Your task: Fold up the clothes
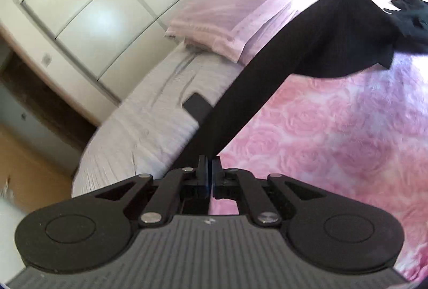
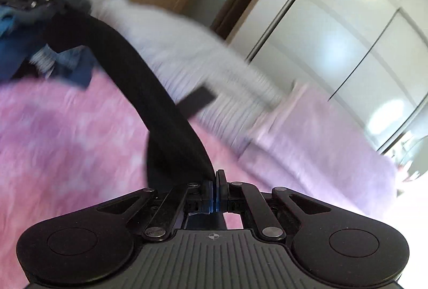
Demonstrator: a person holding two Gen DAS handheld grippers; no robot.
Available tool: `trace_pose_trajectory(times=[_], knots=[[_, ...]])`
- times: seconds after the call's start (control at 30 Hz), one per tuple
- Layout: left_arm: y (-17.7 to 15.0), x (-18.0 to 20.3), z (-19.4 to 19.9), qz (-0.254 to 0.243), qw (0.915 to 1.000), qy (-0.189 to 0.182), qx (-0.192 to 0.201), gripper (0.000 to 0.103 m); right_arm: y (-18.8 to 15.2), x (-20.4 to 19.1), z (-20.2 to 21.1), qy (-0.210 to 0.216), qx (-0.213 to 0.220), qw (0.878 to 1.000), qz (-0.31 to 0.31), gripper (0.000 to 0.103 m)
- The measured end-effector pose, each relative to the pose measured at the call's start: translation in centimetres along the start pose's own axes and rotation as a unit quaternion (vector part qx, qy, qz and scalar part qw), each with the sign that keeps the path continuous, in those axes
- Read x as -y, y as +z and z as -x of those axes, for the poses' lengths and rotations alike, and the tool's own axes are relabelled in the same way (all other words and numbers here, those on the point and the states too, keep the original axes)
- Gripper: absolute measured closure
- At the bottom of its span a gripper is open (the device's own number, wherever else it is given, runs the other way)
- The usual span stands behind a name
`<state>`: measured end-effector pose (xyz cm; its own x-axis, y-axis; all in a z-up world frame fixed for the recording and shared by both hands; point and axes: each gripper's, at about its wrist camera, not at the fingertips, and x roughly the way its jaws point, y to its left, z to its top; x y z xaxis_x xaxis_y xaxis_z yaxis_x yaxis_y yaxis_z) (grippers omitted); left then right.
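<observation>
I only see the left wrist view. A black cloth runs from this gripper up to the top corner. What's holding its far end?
Observer: The right gripper. Its own view shows the jaws shut on the black cloth.
Operator: Is anything else there to fold?
Observer: Yes, blue clothes lie bunched at the far edge of the pink bedspread, out of your view.

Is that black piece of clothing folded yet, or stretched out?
Stretched out, not folded. The black garment runs as one taut band above the pink bedspread, pinched between the left gripper and the right gripper.
</observation>
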<state>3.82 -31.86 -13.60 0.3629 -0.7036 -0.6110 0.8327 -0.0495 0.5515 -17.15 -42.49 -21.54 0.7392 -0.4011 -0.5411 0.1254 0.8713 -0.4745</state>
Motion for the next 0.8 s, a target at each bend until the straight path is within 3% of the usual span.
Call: trace_pose_trajectory(times=[0.03,0.13,0.2,0.27,0.43,0.6,0.73,0.8], knots=[[-0.8,0.9,-1.0,0.009,0.9996,-0.006,-0.027,0.093,-0.6,-1.2,-0.9,0.005,-0.004,1.000,0.002,0.100],[-3.6,5.6,-3.8,0.021,0.9926,-0.042,-0.112,0.082,-3.4,-4.6,-2.3,0.041,-0.036,0.998,-0.010,0.034],[-5.1,9.5,-4.8,0.026,0.9845,-0.074,-0.157,0.081,-6.6,-5.2,-0.8,0.059,-0.052,0.996,-0.042,0.032],[-5.1,13.7,-4.9,0.032,0.9777,-0.117,-0.171,0.079,-10.4,-5.0,1.1,0.059,-0.098,0.991,-0.068,0.032],[-0.7,23.8,-5.1,0.030,0.9622,-0.223,-0.154,0.071,-22.8,-1.4,6.9,0.023,-0.260,0.962,-0.079,0.032],[6.1,33.1,-5.4,0.006,0.9490,-0.297,-0.104,0.061,-34.7,2.5,9.8,0.006,-0.373,0.927,0.026,0.032],[10.3,38.2,-5.0,-0.004,0.9445,-0.317,-0.084,0.058,-41.2,3.2,8.1,0.024,-0.400,0.908,0.123,0.033],[11.5,39.7,-4.8,-0.005,0.9433,-0.321,-0.085,0.057,-42.9,3.3,6.8,0.042,-0.404,0.904,0.134,0.036]])
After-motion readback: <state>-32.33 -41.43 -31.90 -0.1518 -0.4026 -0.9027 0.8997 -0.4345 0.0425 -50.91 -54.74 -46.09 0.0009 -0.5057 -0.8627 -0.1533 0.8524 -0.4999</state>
